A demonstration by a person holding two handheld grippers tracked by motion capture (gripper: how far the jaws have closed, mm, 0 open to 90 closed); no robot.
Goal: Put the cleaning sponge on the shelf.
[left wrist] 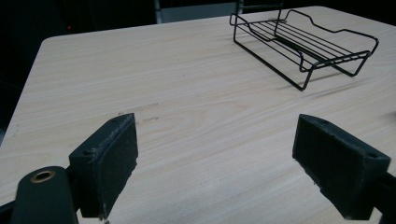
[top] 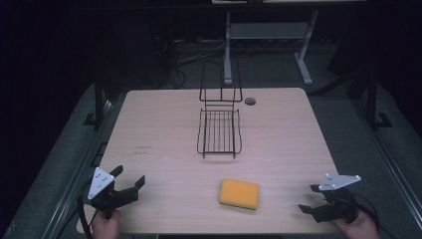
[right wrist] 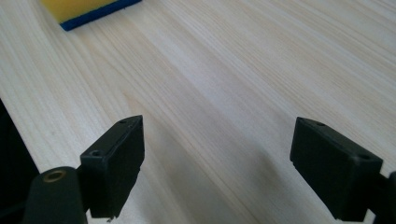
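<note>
While both grippers rest at the near worktop (top: 278, 134) corners, the left gripper (top: 128, 180) and right gripper (top: 309, 197) have fingers spread wide, holding nothing. Between them lies the yellow sponge (top: 239, 193), near the front edge; the wire rack (top: 219, 130) stands farther back.

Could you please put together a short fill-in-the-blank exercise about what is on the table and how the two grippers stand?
1. The sponge has a yellow top and a ____ underside.
2. The wire rack is ____ in colour.
3. The jaws of the left gripper and the right gripper both stand ____.
4. The sponge lies nearer to the ____ gripper.

Missing words: blue; black; open; right
</note>
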